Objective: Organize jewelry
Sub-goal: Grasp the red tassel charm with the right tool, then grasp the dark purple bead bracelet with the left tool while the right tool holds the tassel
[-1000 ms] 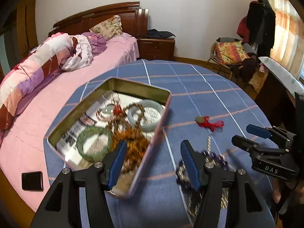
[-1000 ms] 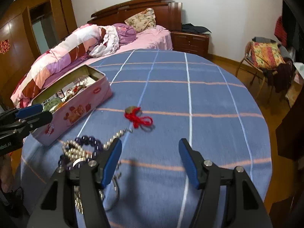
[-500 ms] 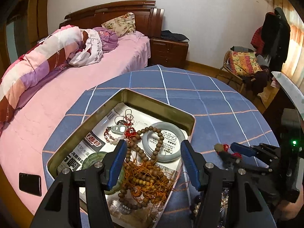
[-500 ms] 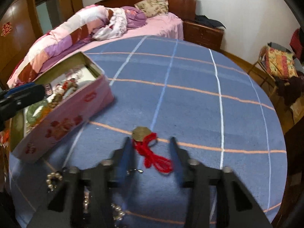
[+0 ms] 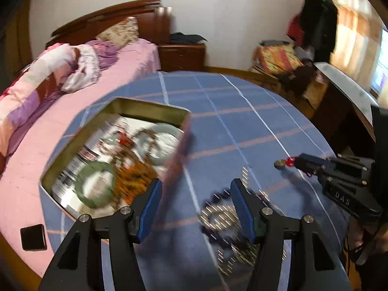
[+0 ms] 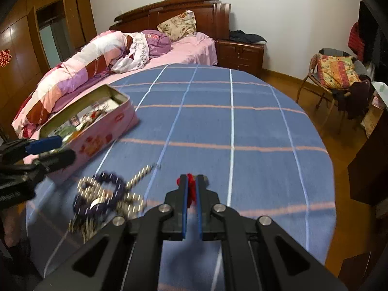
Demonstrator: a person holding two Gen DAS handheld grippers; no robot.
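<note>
My right gripper (image 6: pixel 191 183) is shut on a red-corded pendant (image 6: pixel 192 189), held just above the blue checked tablecloth (image 6: pixel 242 126); in the left wrist view the pendant (image 5: pixel 282 163) sticks out of its fingertips (image 5: pixel 305 161). An open pink tin (image 6: pixel 101 133) holds jade bangles and bead strings; it shows blurred in the left wrist view (image 5: pixel 116 165). A pile of purple and silver bead bracelets (image 6: pixel 106 194) lies between the grippers, also in the left wrist view (image 5: pixel 225 218). My left gripper (image 5: pixel 195 208) is open and empty, over the tin's near corner and the pile.
A pink bed (image 6: pixel 121 55) borders the table's far left edge. A black phone (image 5: pixel 33 237) lies on the bed by the table. A nightstand (image 6: pixel 240 53) and a chair with clothes (image 6: pixel 337 72) stand beyond the table.
My right gripper closed on the red-corded pendant and holds it. My left gripper swung right, from over the tin to over its corner and the bead pile.
</note>
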